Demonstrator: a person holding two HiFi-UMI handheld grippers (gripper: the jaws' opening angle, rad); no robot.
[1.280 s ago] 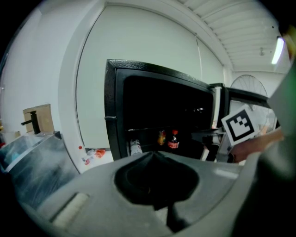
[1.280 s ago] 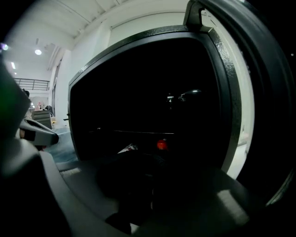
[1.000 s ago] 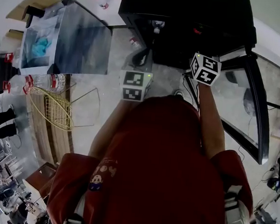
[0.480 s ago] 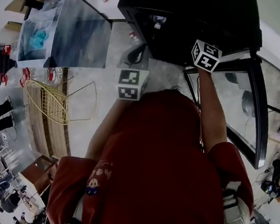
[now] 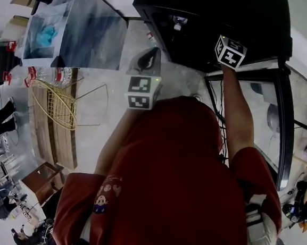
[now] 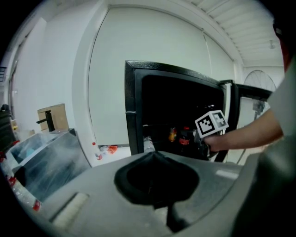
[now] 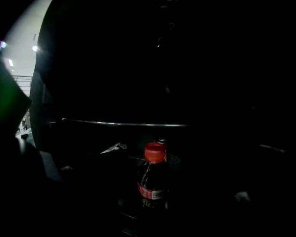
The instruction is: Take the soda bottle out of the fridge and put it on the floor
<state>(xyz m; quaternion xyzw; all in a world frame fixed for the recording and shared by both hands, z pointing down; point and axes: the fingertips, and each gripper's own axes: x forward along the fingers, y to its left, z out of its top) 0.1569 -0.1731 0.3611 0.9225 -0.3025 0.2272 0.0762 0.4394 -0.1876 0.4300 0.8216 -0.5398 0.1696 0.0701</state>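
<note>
The right hand-held gripper point(image 6: 201, 138) had just been opening wide, empty; a bump could knock over the soda bottle point(image 7: 152, 178) in the dark fridge point(image 5: 205, 22).

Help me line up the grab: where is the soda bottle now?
The soda bottle stands upright inside the dark fridge, low and centred in the right gripper view, below a shelf edge.

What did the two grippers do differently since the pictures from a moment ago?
The right gripper reached further into the open black fridge, toward the dark soda bottle with the red cap. Its jaws have just been opening, and the bottle stands ahead of them, not gripped. The left gripper stayed shut and empty outside the fridge, whose door stayed open.
</note>
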